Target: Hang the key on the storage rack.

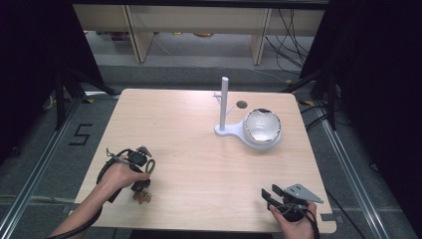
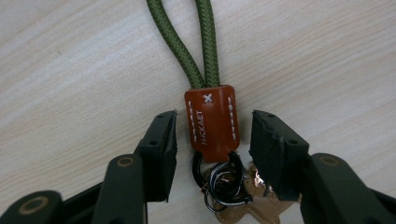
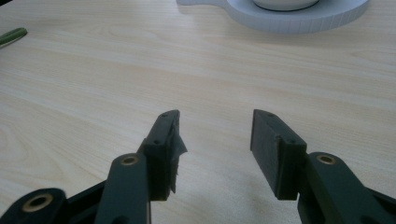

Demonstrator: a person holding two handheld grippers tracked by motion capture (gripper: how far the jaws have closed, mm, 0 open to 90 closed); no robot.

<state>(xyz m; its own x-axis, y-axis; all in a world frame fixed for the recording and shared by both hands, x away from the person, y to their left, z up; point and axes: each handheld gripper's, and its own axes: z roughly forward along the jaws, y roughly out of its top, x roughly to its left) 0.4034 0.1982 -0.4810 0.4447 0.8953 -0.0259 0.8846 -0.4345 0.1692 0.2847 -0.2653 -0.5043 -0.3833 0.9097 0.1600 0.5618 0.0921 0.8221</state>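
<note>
The left tongs point(image 2: 212, 135) are straddling the brown leather tab point(image 2: 212, 121) of the keychain lying flat on the desk point(image 2: 70, 70), pads not yet touching, and they are risking pinching off-centre so it twists loose, while the right tongs point(image 3: 215, 140) are idling wide.

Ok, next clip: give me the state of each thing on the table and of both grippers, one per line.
Left gripper: open, jaws either side of the leather tab, not touching it.
Right gripper: open, nothing between its jaws.
Keychain: lying flat on the table, brown leather tab and green cord loop, metal rings at the near end.
White bowl: on the stand's base, tilted.
White stand: upright, nothing hung on it.
</note>
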